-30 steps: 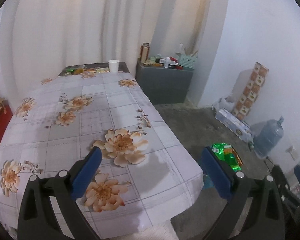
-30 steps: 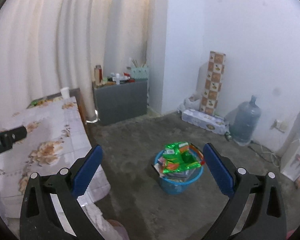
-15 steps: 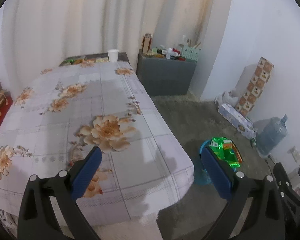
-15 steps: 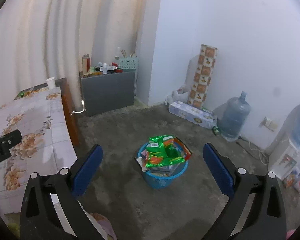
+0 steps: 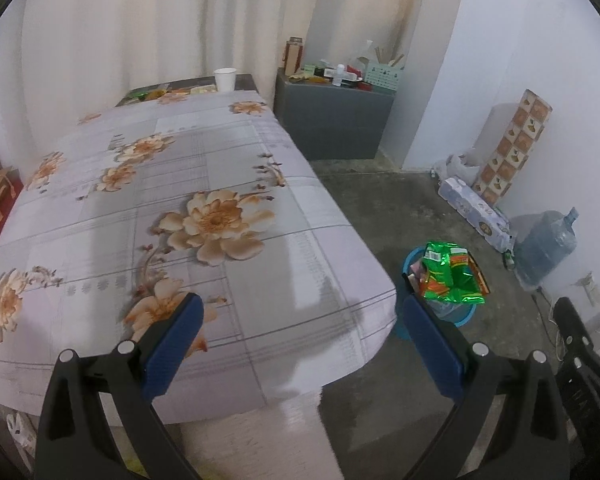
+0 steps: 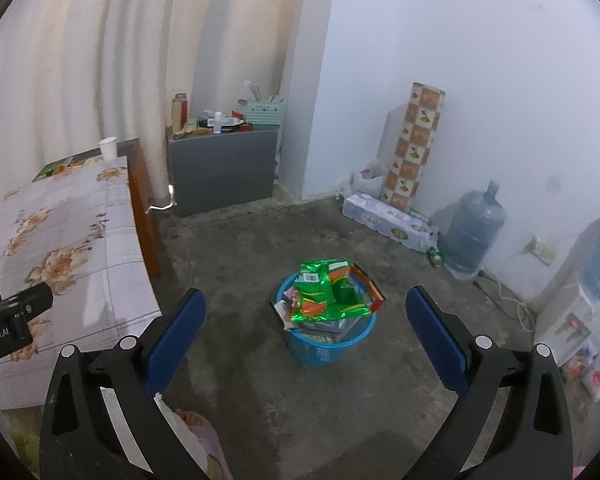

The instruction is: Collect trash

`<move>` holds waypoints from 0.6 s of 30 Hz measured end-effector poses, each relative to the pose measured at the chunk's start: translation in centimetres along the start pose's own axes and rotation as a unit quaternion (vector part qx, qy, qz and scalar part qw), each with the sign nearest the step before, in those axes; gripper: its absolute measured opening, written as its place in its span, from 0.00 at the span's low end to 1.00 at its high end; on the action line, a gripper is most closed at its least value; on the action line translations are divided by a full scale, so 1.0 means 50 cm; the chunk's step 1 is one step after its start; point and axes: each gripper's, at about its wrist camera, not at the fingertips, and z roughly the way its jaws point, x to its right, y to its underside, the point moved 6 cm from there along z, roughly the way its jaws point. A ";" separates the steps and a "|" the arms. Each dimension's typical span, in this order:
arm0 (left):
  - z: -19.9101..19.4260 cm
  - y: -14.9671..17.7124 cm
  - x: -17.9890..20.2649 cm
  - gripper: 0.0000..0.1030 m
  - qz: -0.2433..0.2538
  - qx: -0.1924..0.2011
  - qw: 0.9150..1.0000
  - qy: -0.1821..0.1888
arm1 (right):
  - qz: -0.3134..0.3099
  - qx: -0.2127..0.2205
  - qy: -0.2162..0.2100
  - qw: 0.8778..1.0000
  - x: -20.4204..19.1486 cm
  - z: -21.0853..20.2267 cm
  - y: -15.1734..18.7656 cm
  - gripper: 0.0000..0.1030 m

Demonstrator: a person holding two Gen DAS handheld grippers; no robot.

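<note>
Trash bin: my blue basket (image 6: 327, 344) stands on the concrete floor, framed between my right gripper's (image 6: 305, 322) fingers but well beyond them; in the left view it sits right of the table corner (image 5: 444, 312).
Trash: shiny green foil packets (image 6: 326, 294) heaped above the rim, crinkled, with flat cartons under them.
Left gripper (image 5: 298, 338): fingers spread wide, nothing between them, hovering over the near end of the table (image 5: 180, 208) (smooth floral cloth, grey checks).
Right gripper: also spread wide and empty, above the floor.
Far end: a white paper cup (image 5: 225, 79) on the table's far edge, near the grey cabinet (image 5: 334, 120).
Change: both views have drawn back; the basket now shows lower and fuller in the right one.
</note>
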 end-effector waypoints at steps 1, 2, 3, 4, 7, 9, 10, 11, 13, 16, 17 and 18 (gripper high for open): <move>-0.002 0.001 -0.004 0.95 -0.002 0.000 1.000 -0.002 | -0.002 0.000 -0.003 1.000 -0.001 0.002 -0.002 0.94; -0.005 0.003 -0.009 0.95 -0.003 0.001 1.000 -0.005 | -0.004 0.000 -0.006 1.000 -0.003 0.001 -0.002 0.94; -0.009 0.006 -0.013 0.95 -0.004 0.002 1.000 -0.008 | -0.006 0.000 -0.008 1.000 -0.005 0.000 -0.002 0.94; -0.012 0.008 -0.016 0.95 -0.004 0.003 1.000 -0.009 | -0.009 -0.001 -0.009 1.000 -0.007 -0.001 -0.001 0.94; -0.024 0.015 -0.027 0.95 -0.004 0.007 1.000 -0.017 | -0.017 0.000 -0.011 1.000 -0.011 -0.004 0.000 0.94; -0.032 0.015 -0.039 0.95 -0.006 0.013 1.000 -0.023 | -0.019 0.001 -0.013 1.000 -0.011 -0.006 0.000 0.94; -0.035 0.014 -0.044 0.95 -0.008 0.015 1.000 -0.025 | -0.019 0.000 -0.014 1.000 -0.010 -0.007 0.001 0.94; -0.039 0.014 -0.050 0.95 -0.011 0.017 0.999 -0.029 | -0.019 0.000 -0.016 1.000 -0.009 -0.006 -0.001 0.94; -0.044 0.012 -0.058 0.95 -0.014 0.020 0.999 -0.031 | -0.019 0.000 -0.019 1.000 -0.011 -0.008 -0.003 0.94; -0.052 0.011 -0.066 0.95 -0.017 0.025 0.999 -0.036 | -0.020 0.002 -0.021 1.000 -0.013 -0.013 -0.003 0.94; -0.055 0.011 -0.067 0.95 -0.017 0.026 0.999 -0.037 | -0.021 0.004 -0.021 1.000 -0.015 -0.016 -0.004 0.94; -0.057 0.010 -0.069 0.95 -0.018 0.027 0.999 -0.037 | -0.022 0.006 -0.021 1.000 -0.015 -0.018 -0.004 0.94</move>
